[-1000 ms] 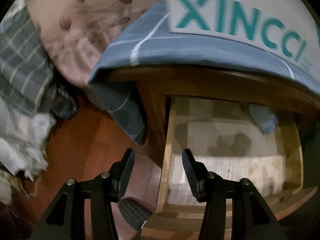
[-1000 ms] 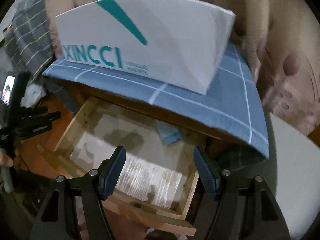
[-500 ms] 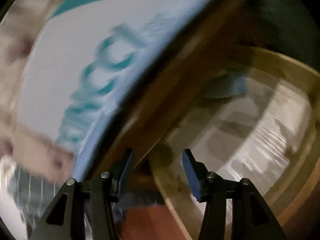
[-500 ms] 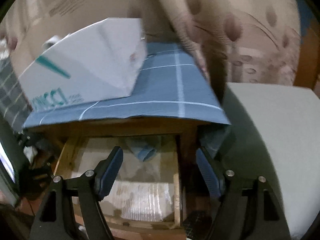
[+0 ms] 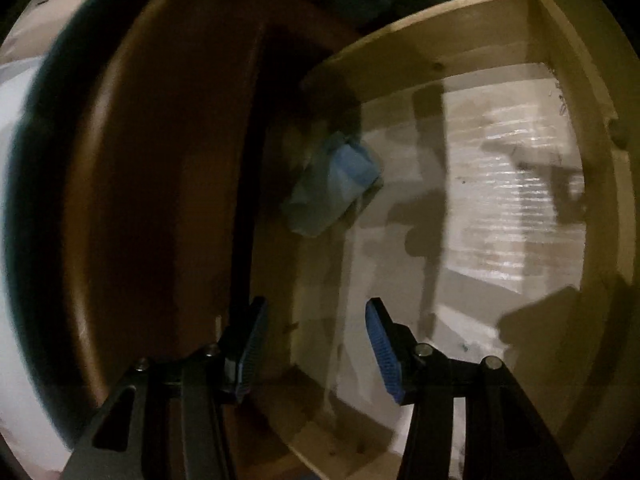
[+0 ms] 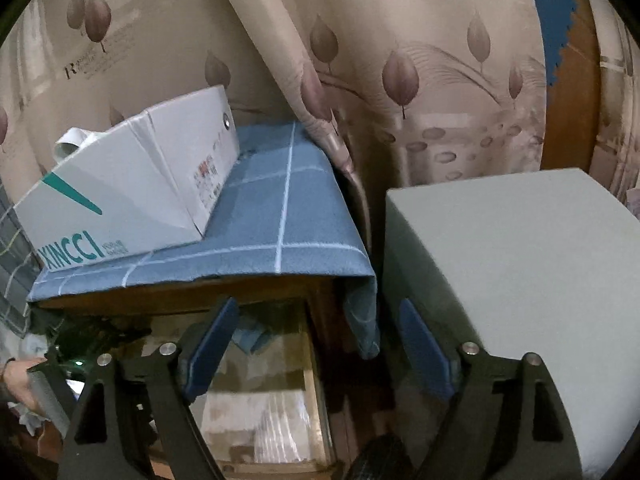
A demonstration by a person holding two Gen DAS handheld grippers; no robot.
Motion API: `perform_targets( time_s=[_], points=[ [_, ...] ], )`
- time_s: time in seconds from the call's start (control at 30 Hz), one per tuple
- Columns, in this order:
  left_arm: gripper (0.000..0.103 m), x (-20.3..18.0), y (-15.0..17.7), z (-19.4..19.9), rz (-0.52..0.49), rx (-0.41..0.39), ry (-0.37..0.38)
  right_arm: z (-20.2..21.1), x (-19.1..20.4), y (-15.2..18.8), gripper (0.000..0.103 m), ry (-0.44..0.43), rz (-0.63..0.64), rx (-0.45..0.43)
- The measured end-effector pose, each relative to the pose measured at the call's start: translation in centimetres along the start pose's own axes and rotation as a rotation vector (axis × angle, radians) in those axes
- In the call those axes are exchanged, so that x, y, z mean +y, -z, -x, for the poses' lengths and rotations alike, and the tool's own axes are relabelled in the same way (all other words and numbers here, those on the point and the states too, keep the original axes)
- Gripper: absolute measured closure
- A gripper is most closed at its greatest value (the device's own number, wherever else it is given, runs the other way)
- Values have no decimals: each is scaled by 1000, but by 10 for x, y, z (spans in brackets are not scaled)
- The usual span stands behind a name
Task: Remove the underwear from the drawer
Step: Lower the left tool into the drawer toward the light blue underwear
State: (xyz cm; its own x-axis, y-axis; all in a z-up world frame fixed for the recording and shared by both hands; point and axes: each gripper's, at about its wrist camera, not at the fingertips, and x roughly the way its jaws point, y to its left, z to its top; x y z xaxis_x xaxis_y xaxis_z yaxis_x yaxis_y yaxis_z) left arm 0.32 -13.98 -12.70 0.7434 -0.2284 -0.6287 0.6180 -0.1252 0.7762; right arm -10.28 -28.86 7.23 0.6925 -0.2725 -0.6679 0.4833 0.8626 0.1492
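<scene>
left tongs [image 5: 316, 344] are seen part open and empty inside the drawer [image 5: 460, 32]. right tongs [image 6: 316, 344] are seen opening, empty, above the drawer. blue underwear [image 5: 336, 184] is found at the drawer's back, ahead of the left tongs.

L gripper [image 5: 316, 344] angled down, jaws parted, empty; R gripper [image 6: 316, 356] opening, empty.

Underwear [image 5: 334, 184]: blurred, its back part lost in shadow under the cabinet. Drawer [image 6: 316, 380]: front cut off by the lower edge, partly hidden behind the right tool [image 6: 316, 354].
</scene>
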Motion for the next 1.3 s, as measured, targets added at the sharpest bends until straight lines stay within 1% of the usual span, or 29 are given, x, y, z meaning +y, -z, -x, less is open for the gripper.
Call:
perform_targets(
  time_s=[0.1,0.17,0.23,0.3,0.37,0.47,0.5,0.6,0.8,0.9,1.03,1.07,1.1,1.17,1.23,1.3],
  points=[
    [51,3,-11,-12,-27,-5,-10,-4,-2,2,22,-2,-10,27],
    [51,2,-10,-17,-52,-8,-7,-4,-3,4,22,-6,-20,37],
    [51,-2,-14,-27,-88,-12,-30,-7,-2,4,22,-7,-21,45],
    [51,-3,-15,-32,-97,-13,-52,-7,0,5,22,-11,-13,50],
    [51,-5,-15,-32,-101,-43,-66,-9,3,5,22,-20,-4,57],
    [51,-12,-16,-36,-117,-61,-82,-13,7,5,22,-32,10,70],
    [51,-14,-15,-39,-125,-64,-96,-14,8,5,22,-37,12,73],
    [51,-22,-15,-43,-176,-101,-167,-15,9,5,22,-50,9,80],
    [51,-32,-15,-48,-228,-180,-272,-22,8,6,22,-74,-12,115],
    [51,-41,-11,-52,-274,-210,-334,-22,8,6,22,-79,-13,117],
    [42,-52,-9,-55,-325,-248,-395,-23,10,7,22,-89,-12,126],
    [41,-56,-8,-57,-340,-257,-411,-23,11,7,22,-90,-11,129],
    [41,-59,-8,-58,-355,-265,-417,-24,12,7,22,-94,-10,130],
    [43,-61,-5,-56,-360,-281,-386,-24,13,7,22,-99,-7,134],
    [44,-60,-2,-54,-363,-300,-387,-25,14,7,22,-103,-5,138],
    [48,-57,0,-54,-357,-293,-347,-26,14,8,22,-109,-8,144]
  ],
)
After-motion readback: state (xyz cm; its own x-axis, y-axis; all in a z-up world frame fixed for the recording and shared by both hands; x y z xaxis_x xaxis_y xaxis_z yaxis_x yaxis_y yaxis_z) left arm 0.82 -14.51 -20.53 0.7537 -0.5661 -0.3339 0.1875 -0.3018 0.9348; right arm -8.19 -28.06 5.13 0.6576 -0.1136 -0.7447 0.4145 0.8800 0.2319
